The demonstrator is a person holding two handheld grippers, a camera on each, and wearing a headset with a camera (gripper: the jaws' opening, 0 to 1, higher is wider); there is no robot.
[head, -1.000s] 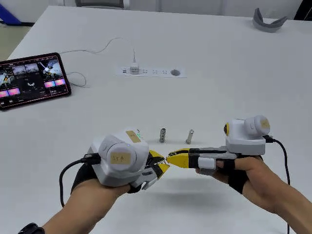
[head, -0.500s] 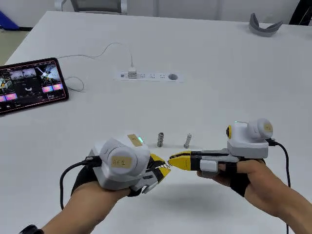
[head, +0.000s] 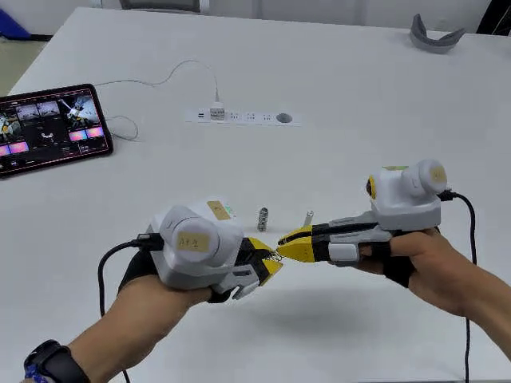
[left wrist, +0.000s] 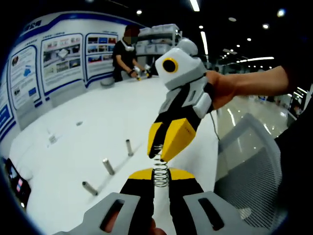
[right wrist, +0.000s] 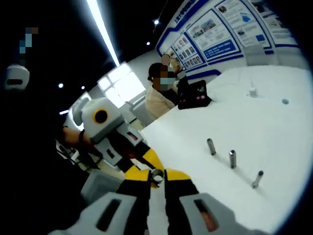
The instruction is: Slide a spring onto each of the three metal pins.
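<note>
The left gripper [left wrist: 160,176], bottom centre of its own view, pinches the lower end of a small grey coiled-wire spring [left wrist: 159,164], and the right gripper [left wrist: 167,142] clamps the top. Three short silver metal pins [left wrist: 108,166] stand at lower left. If both pull, the spring may stretch; an early release would drop it.

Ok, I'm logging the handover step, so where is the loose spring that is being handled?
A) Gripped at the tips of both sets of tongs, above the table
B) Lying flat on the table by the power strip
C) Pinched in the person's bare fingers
A: in the left gripper view the spring rises from the tongs of the left gripper into the tongs of the right gripper, above the table.
</note>
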